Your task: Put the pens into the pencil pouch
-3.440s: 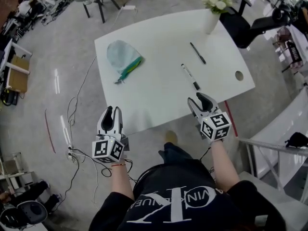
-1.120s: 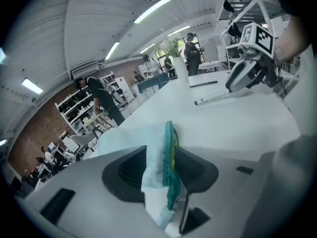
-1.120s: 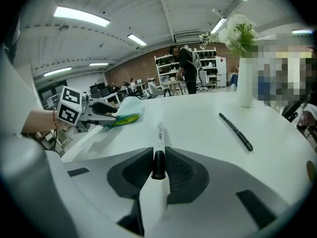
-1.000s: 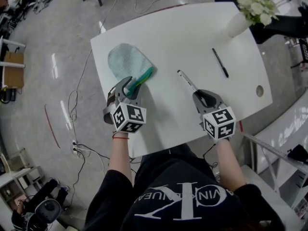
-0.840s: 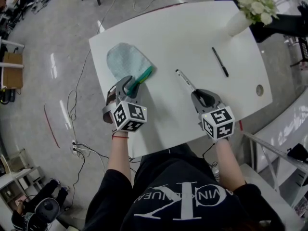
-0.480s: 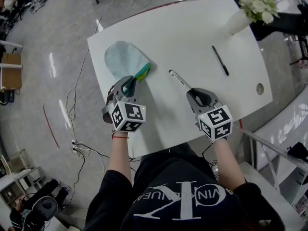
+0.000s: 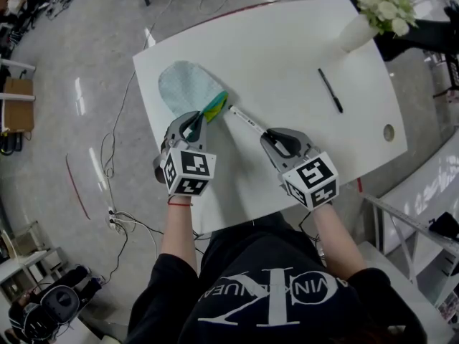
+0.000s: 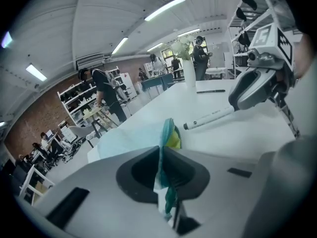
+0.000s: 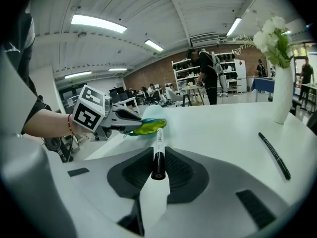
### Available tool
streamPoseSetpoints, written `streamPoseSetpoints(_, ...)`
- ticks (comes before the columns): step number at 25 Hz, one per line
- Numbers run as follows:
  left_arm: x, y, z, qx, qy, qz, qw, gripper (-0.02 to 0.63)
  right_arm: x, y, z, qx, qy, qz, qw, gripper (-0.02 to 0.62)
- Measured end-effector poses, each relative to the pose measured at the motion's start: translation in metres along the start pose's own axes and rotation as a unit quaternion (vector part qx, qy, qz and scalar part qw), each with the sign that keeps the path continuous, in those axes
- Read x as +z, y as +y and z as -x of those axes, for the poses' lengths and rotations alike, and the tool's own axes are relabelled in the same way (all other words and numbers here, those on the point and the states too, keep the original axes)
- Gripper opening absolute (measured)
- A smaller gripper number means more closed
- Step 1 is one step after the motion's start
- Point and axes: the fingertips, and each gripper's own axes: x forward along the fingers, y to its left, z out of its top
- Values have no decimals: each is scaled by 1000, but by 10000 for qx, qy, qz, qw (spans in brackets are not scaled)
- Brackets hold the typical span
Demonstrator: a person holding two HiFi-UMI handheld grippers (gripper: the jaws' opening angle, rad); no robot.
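Note:
A light teal pencil pouch (image 7: 185, 86) lies at the left of the white table (image 7: 287, 56), its green and yellow mouth (image 7: 216, 107) facing right. My left gripper (image 7: 193, 121) pinches the pouch's edge (image 8: 166, 133) at the mouth, and its jaws are still closing on the fabric. My right gripper (image 7: 277, 141) is shut on a white pen with a black cap (image 9: 158, 152). The pen's tip (image 7: 233, 111) is right beside the pouch mouth. A second, black pen (image 7: 330, 90) lies loose further right.
A white vase of flowers (image 7: 356, 31) stands at the table's far right corner. A round hole (image 7: 388, 130) sits near the right edge. In the right gripper view the black pen (image 9: 275, 155) and the vase (image 9: 283, 95) are to the right. People stand by shelves in the background.
My right gripper has carried the white pen left until its tip reached the pouch mouth. The left gripper's jaws have closed on the pouch's edge and stayed in place.

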Motion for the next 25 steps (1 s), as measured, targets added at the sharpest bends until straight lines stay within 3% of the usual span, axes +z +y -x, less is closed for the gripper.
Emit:
streamPoseSetpoints(15, 16, -19, 9, -199, 32, -89, 9998, 18, 12, 25, -18, 302, -92, 41, 9995, 78)
streamPoseSetpoints(25, 21, -26, 15, -383, -32, 225, 9990, 18, 25, 27, -38, 267, -296, -25, 9992, 77)
